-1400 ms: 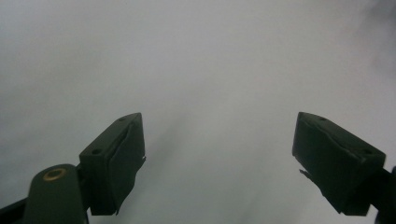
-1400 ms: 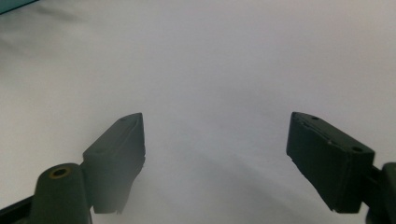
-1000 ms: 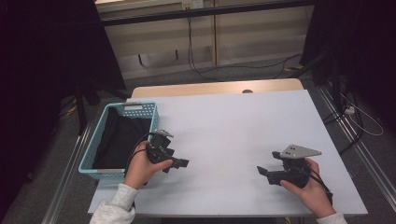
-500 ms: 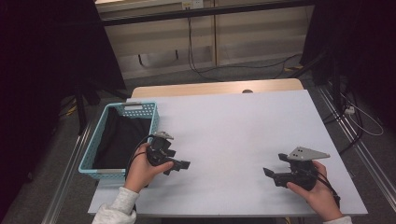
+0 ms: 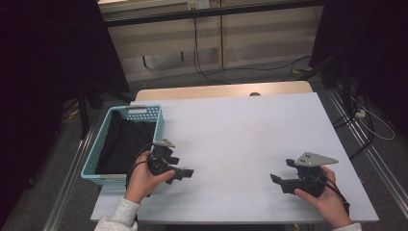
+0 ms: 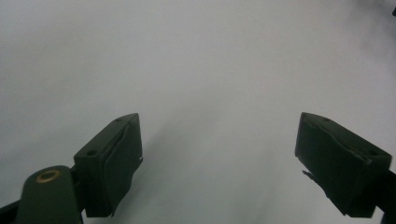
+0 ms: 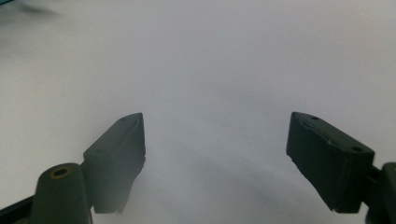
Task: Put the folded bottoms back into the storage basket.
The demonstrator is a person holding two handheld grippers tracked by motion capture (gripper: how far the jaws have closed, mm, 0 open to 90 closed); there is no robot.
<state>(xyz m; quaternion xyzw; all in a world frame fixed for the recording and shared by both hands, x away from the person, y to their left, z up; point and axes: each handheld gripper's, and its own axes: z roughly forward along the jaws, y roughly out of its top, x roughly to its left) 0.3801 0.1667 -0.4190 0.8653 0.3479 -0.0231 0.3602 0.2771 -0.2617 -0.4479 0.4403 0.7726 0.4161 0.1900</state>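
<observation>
Left tool (image 5: 185,173) jaws wide, nothing between them, low over the white bench (image 5: 240,139) just right of the basket (image 5: 126,111). Right tool (image 5: 278,180) also wide and empty, near the bench's front right, well apart from the left one. Basket is teal, perforated walls, sits at the bench's left edge; black cloth (image 5: 122,144) lies inside, covering its floor. Pale patch on the basket's far rim, no readable text.
</observation>
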